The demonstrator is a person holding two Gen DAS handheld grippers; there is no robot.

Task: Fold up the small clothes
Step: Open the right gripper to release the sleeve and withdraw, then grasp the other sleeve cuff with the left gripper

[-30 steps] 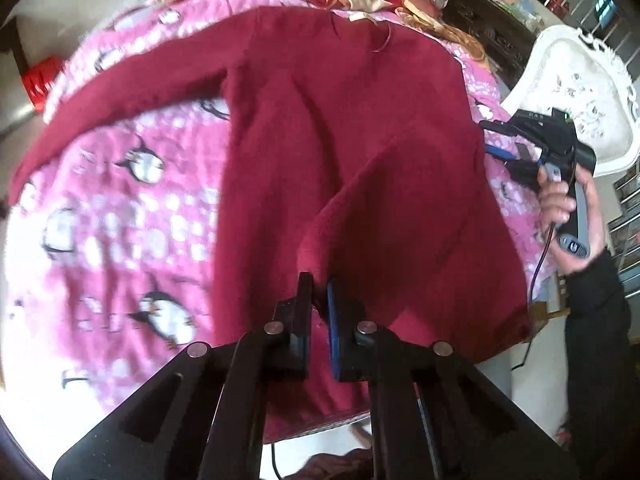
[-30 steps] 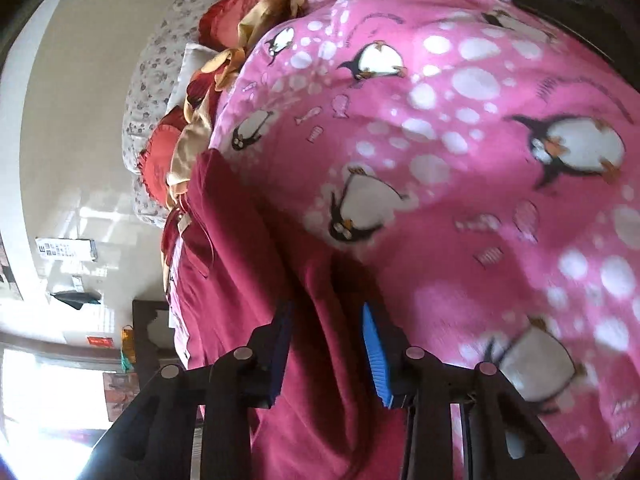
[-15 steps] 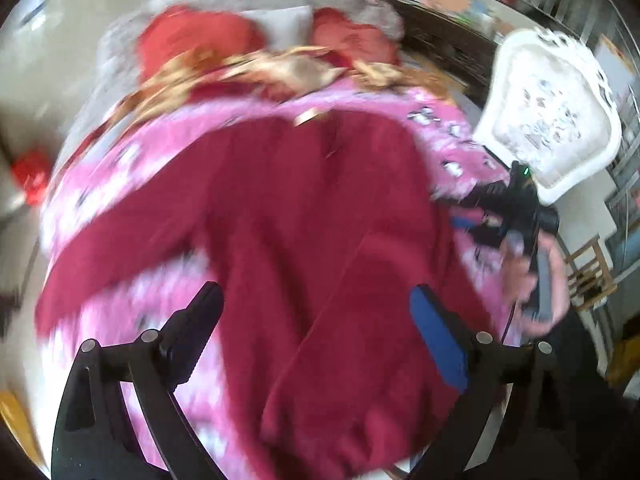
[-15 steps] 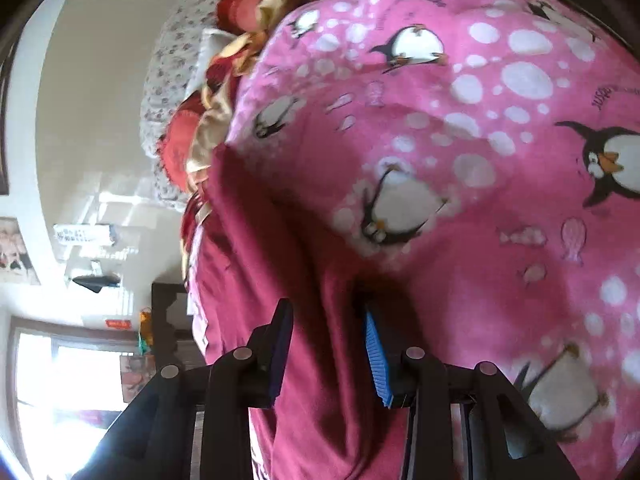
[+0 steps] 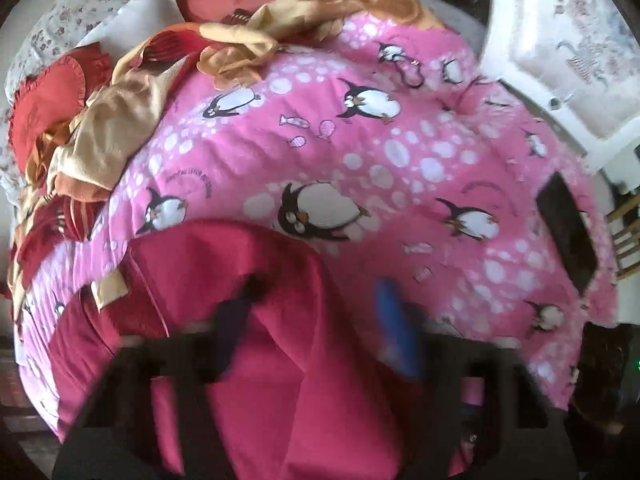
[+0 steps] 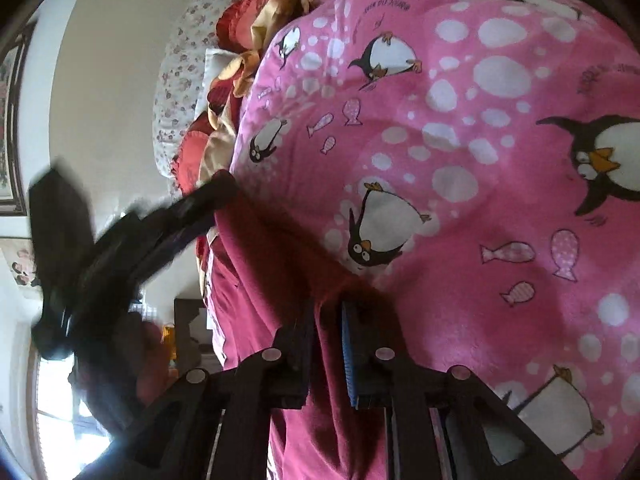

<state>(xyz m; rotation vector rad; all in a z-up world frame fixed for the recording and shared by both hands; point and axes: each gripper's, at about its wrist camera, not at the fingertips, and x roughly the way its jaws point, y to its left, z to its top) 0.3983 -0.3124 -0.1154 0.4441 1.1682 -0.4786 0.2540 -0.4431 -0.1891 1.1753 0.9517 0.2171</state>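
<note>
A dark red knit sweater (image 5: 248, 276) lies on a pink penguin blanket (image 5: 360, 168) on a bed. In the left wrist view my left gripper (image 5: 316, 336) is blurred, open wide, with its jaws on either side of a raised fold of the sweater at its right edge. In the right wrist view my right gripper (image 6: 328, 320) is shut on a ridge of the sweater (image 6: 256, 304) at the edge next to the blanket (image 6: 480, 160). The left gripper (image 6: 200, 208) shows there as a blurred black shape over the sweater's far part.
Red and gold cushions and cloths (image 5: 120, 92) are piled at the head of the bed, against a floral headboard (image 5: 60, 20). A white ornate chair (image 5: 568, 40) stands to the right. A dark flat object (image 5: 568, 232) lies on the blanket's right edge.
My left gripper let go of the sweater fold, opened, and swung across to the sweater's right edge. My right gripper closed on the sweater edge it was straddling.
</note>
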